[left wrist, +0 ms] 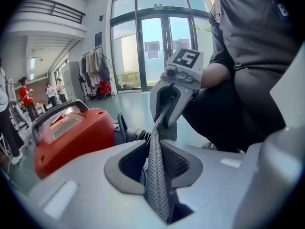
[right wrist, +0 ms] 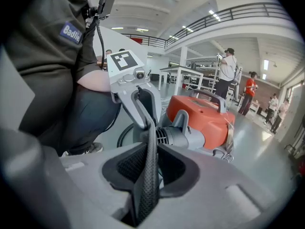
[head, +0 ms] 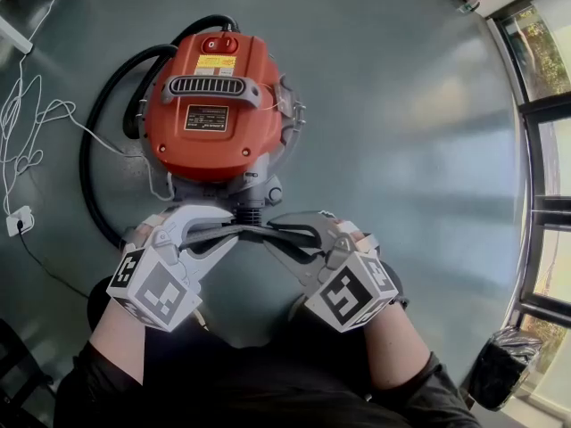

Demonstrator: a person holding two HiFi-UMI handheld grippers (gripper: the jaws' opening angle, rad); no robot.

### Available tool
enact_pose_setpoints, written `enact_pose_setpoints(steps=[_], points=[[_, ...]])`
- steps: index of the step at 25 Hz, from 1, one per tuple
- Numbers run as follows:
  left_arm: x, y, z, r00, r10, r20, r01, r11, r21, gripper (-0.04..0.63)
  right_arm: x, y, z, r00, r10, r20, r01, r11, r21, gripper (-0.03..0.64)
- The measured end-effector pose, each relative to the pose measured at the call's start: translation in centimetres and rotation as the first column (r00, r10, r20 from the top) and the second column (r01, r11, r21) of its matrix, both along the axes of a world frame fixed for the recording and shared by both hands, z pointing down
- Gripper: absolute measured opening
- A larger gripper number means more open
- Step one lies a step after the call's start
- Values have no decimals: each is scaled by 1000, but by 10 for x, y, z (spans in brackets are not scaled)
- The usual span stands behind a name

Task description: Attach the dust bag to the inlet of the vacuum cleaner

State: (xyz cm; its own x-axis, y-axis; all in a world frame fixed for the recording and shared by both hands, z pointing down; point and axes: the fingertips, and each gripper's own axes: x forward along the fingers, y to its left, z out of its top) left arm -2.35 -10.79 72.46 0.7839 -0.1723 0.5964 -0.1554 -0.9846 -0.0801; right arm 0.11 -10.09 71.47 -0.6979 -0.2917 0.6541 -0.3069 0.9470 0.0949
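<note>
- The attaching is not yet done: the dark grey mesh dust bag [head: 255,231] is hanging clear of the ribbed grey plastic inlet [head: 252,205], just in front of it, at the near end of the orange, round-bodied vacuum cleaner [head: 210,105].
- The left gripper [head: 225,232] is pinching one end of the dust bag's edge; its own view is showing the mesh [left wrist: 155,175] clamped flat between the pads.
- The right gripper [head: 284,232] is pinching the other end in the same way, with the mesh [right wrist: 147,175] squeezed between its pads.
- The two grippers are facing each other and pulling the fabric into a taut strip across the inlet's mouth.
- What seems to be remaining: opening the bag's mouth, slipping it around the inlet and seating it there. Whether the mouth is facing the inlet is not showing, since only a flat band of mesh is visible.
- A thick black hose [head: 86,159] is looping around the vacuum cleaner's left side, and a thin white cable [head: 36,114] is trailing over the grey floor [head: 401,105] beyond it; neither is crossing the inlet.
- People are standing well apart in the hall behind, clear of the work.
</note>
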Motion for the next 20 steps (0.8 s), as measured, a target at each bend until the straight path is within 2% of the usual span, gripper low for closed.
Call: enact_pose_setpoints(steps=[5,11,20], points=[[-2,4,-6,1000,-10,-28,10,1000,-18,90,-3,-6,2,1000,-11,-20,11,1000,21,72],[-10,2,-9,998,-39,-43,39,999,-10,91,-8,-9,6,1000,-6,-2,6,1000,25,83],[-2,-3,0,1000,-3,2,3,1000,30,112,0,-3,6,1000,24,-4,-24,1000,-11,80]])
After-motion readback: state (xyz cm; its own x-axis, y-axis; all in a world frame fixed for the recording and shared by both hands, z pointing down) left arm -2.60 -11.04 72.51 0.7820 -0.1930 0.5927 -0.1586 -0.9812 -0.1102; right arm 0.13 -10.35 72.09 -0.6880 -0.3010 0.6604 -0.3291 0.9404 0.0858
